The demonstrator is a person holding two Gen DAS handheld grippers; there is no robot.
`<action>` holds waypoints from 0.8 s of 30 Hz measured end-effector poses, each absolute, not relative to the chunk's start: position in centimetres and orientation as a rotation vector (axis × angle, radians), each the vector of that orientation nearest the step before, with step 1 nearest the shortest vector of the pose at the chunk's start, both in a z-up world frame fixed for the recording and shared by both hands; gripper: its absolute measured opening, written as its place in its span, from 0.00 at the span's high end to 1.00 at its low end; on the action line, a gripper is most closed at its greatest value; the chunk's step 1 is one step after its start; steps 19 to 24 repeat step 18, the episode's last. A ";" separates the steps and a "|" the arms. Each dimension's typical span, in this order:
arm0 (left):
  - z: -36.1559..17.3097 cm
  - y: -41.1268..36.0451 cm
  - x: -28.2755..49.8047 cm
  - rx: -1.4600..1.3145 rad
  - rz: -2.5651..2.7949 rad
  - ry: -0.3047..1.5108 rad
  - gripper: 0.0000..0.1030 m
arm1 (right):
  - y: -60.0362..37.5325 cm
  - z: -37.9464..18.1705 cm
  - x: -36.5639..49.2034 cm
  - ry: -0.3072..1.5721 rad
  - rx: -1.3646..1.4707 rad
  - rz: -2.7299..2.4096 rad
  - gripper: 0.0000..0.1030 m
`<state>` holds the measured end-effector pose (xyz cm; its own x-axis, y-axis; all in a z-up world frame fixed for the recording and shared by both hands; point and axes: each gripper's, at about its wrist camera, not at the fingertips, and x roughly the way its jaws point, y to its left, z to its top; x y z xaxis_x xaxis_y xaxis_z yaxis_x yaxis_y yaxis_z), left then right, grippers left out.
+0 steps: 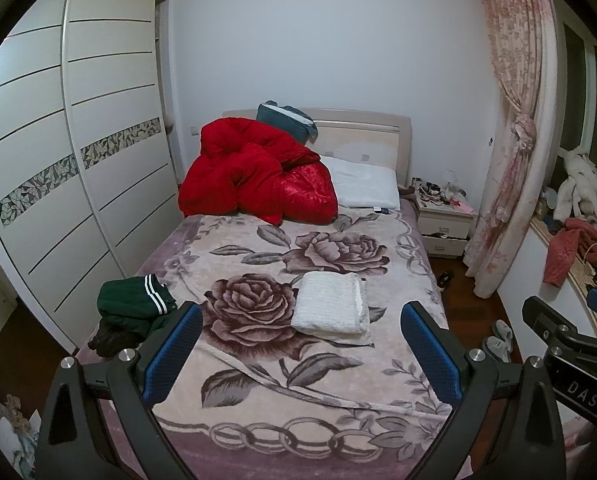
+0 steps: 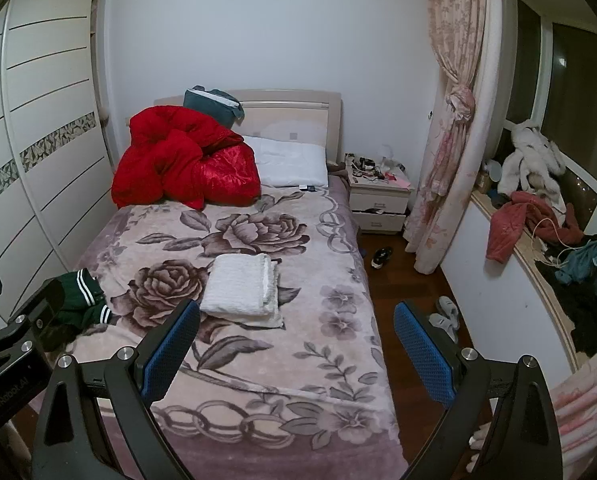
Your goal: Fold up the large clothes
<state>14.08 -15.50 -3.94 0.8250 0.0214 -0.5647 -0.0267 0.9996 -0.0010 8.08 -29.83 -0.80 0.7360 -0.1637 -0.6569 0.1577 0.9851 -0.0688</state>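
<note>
At 9 o'clock you have the white wardrobe (image 1: 78,152) along the bed's (image 1: 282,360) left side. At about 8 o'clock a crumpled green garment with white stripes (image 1: 138,306) sits on the bed's left edge, just beyond your left gripper's (image 1: 302,350) left finger. Left gripper hovers over the bed's foot, jaws wide apart, holding nothing. Dead centre, a folded white garment (image 1: 330,304) lies flat on the floral blanket (image 1: 258,248). At 12 o'clock a red quilt (image 1: 254,174) is heaped by the headboard, white pillow (image 1: 364,184) just to its right. Your right gripper (image 2: 296,348) is also spread apart and empty, above the bed's right edge. At 2 o'clock: nightstand (image 2: 378,200), pink curtain (image 2: 454,120). At 3 o'clock, clothes pile (image 2: 538,216) on the window ledge.
</note>
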 end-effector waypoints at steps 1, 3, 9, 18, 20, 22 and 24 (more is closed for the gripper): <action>-4.0 -15.4 14.0 -0.009 0.026 0.600 0.02 | -29.7 -0.8 8.1 0.723 -0.008 -0.175 0.04; -3.9 -15.3 14.0 -0.008 0.028 0.599 0.02 | -29.6 -0.8 8.0 0.723 -0.008 -0.175 0.04; -3.9 -15.1 14.0 -0.009 0.030 0.599 0.02 | -29.6 -0.9 8.2 0.723 -0.009 -0.173 0.04; -3.9 -14.6 13.6 -0.013 0.038 0.598 0.02 | -29.5 -0.9 7.8 0.723 -0.005 -0.178 0.04; -3.9 -14.6 13.6 -0.013 0.038 0.598 0.02 | -29.5 -0.9 7.8 0.723 -0.005 -0.178 0.04; -3.9 -14.6 13.6 -0.013 0.038 0.598 0.02 | -29.5 -0.9 7.8 0.723 -0.005 -0.178 0.04; -3.9 -14.6 13.6 -0.013 0.038 0.598 0.02 | -29.5 -0.9 7.8 0.723 -0.005 -0.178 0.04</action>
